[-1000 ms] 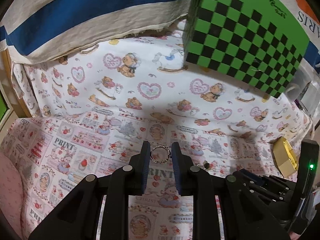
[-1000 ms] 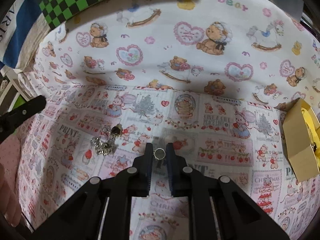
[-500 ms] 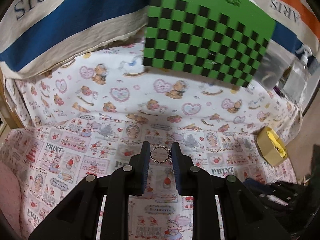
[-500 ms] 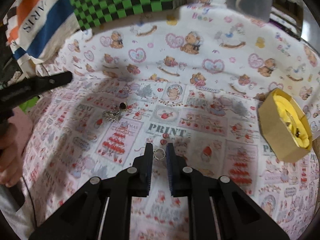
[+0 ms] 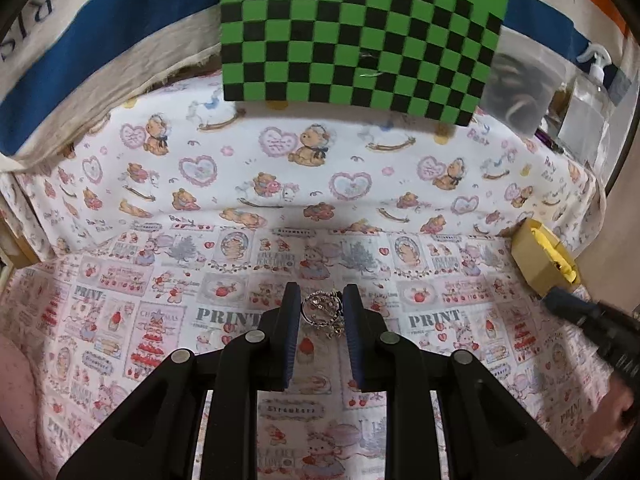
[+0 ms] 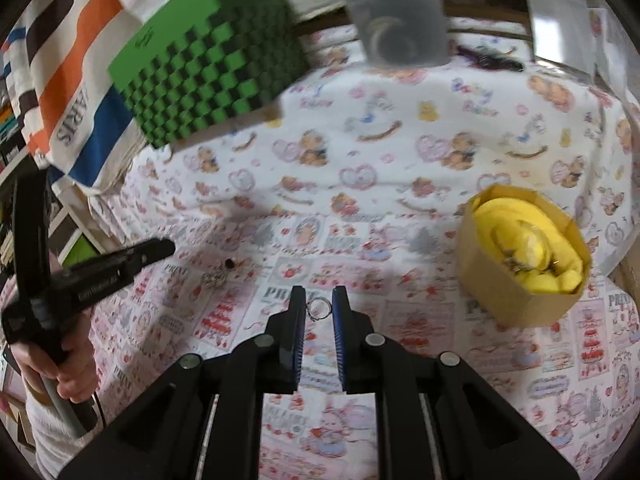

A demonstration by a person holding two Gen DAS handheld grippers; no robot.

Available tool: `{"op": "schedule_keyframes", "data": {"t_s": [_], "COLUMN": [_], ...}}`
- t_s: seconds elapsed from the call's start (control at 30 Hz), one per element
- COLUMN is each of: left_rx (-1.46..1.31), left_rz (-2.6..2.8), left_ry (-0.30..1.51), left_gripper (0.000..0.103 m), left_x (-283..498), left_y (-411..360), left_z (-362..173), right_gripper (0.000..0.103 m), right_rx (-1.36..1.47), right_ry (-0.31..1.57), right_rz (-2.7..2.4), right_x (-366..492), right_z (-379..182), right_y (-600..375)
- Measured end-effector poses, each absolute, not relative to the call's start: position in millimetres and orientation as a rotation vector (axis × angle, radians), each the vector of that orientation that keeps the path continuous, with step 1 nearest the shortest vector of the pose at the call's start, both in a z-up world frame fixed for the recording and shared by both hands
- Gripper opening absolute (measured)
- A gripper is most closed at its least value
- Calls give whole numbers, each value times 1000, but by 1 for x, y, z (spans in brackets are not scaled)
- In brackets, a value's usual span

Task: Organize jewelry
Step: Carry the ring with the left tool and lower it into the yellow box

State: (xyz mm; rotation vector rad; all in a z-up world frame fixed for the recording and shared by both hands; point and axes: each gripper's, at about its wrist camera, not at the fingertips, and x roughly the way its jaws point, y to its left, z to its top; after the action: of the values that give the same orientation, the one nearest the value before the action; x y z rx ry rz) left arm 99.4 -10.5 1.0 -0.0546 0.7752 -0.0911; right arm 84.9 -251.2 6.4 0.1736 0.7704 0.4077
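Right wrist, box's [image 6: 516, 280] yellow lining, loose jewelry [image 6: 214, 279]

From my feed: green-and-black checkered box [image 5: 360, 36] sits at the back of the surface, w/ a striped cloth [image 5: 100, 28] in blue, white and orange behind it, lettering printed on it. Whole surface covered by two printed fabrics: a teddy-bear-and-hearts sheet [image 5: 320, 168] at the far side, a pink strawberry "PRINT" patchwork cloth [image 5: 120, 308] nearer me, edges meeting across the middle. Right of the checkered box there's a translucent plastic container [image 6: 396, 20], blurred, contents unclear. Further right a clear pump bottle [image 5: 596, 80]. Dark purple object [image 6: 488, 58] lies on the bear sheet near the container, too blurry to ID.
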Motion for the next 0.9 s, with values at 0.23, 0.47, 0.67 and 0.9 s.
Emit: {"op": "schedule_keyframes", "data": {"t_s": [0.23, 0.47, 0.67, 0.9], "left_rx": [-37, -20, -132, -169], "left_rz": [-177, -333, -466, -642], "left_ry": [675, 586, 667, 768], "left_gripper": [21, 21, 21, 21], "left_x": [77, 95, 129, 153], "left_y": [-54, -131, -185, -224], "left_z": [37, 64, 56, 17], "right_gripper": [12, 12, 12, 12], "right_rx": [305, 496, 594, 618], "right_ry": [640, 618, 648, 727], "right_rz": [367, 323, 262, 246], "right_x": [74, 80, 96, 110], "right_z": [37, 39, 21, -2], "right_y": [-316, -380, -415, -418]}}
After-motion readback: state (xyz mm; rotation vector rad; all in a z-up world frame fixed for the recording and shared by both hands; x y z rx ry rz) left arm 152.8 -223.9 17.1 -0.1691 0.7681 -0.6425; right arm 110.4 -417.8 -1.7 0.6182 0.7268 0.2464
